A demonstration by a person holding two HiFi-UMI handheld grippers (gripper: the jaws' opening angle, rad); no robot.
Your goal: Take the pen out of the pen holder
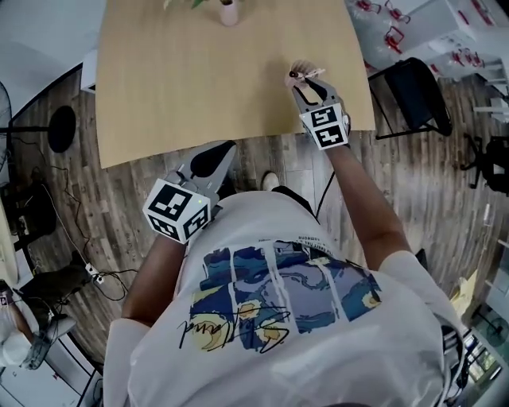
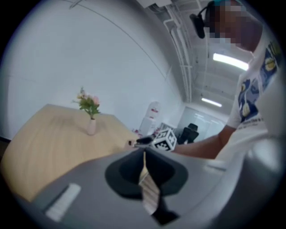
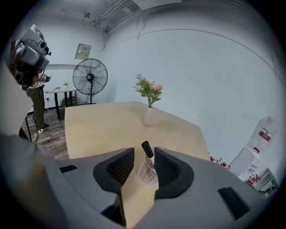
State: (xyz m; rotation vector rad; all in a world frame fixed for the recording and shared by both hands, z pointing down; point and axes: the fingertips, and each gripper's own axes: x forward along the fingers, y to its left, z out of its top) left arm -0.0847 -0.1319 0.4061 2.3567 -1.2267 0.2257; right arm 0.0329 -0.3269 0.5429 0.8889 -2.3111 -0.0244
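A pale mesh pen holder (image 1: 305, 71) stands near the right front edge of the wooden table (image 1: 199, 79), with a pen (image 1: 316, 73) in it. My right gripper (image 1: 312, 86) is right behind it, jaws open. In the right gripper view the pen's black end (image 3: 147, 149) pokes up between the open jaw tips of the right gripper (image 3: 144, 154), close to the right jaw, and the holder (image 3: 146, 172) sits low in the gap. The pads do not press on either. My left gripper (image 1: 221, 156) hangs off the table's front edge, shut and empty (image 2: 144, 154).
A small pink vase with flowers (image 1: 228, 12) (image 3: 149, 116) stands at the table's far side. A standing fan (image 3: 90, 77) is off to the left. A black chair (image 1: 413, 91) sits right of the table. Wooden floor lies below the front edge.
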